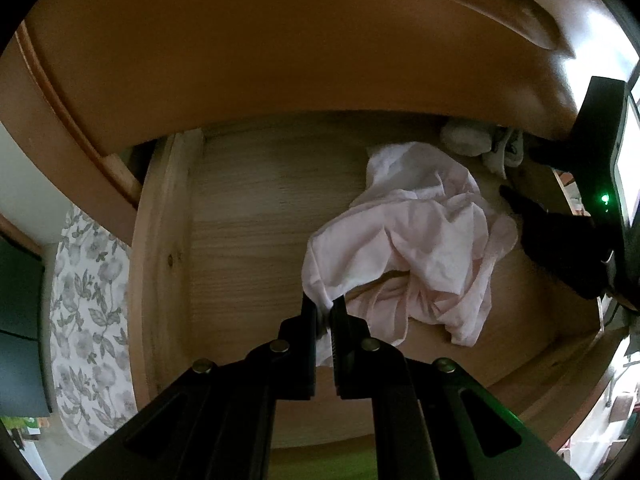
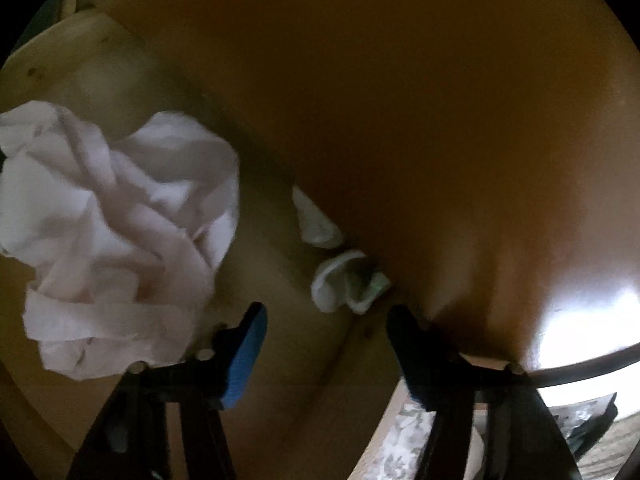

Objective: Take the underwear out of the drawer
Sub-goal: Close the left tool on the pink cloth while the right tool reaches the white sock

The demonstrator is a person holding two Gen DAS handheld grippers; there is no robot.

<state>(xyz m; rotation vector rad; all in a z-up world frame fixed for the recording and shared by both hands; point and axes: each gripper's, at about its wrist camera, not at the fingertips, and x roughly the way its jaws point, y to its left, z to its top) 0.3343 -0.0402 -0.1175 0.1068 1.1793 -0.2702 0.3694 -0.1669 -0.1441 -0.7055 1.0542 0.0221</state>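
Pale pink underwear (image 1: pixel 416 232) lies crumpled on the bare wooden floor of the open drawer (image 1: pixel 248 216). My left gripper (image 1: pixel 324 306) is shut on the garment's near left edge, with a fold of cloth pinched between its black fingers. In the right wrist view the same underwear (image 2: pixel 116 236) fills the left side. My right gripper (image 2: pixel 324 316) stands open just right of it, blue pads apart, nothing between them. That right gripper also shows as a dark shape (image 1: pixel 560 240) at the drawer's right side in the left wrist view.
Rolled white socks (image 2: pixel 344 280) lie at the drawer's back right corner, under the cabinet front (image 1: pixel 280 52) that overhangs the drawer. Another white roll (image 2: pixel 316 220) sits beside them. A floral fabric (image 1: pixel 88 312) lies left of the drawer.
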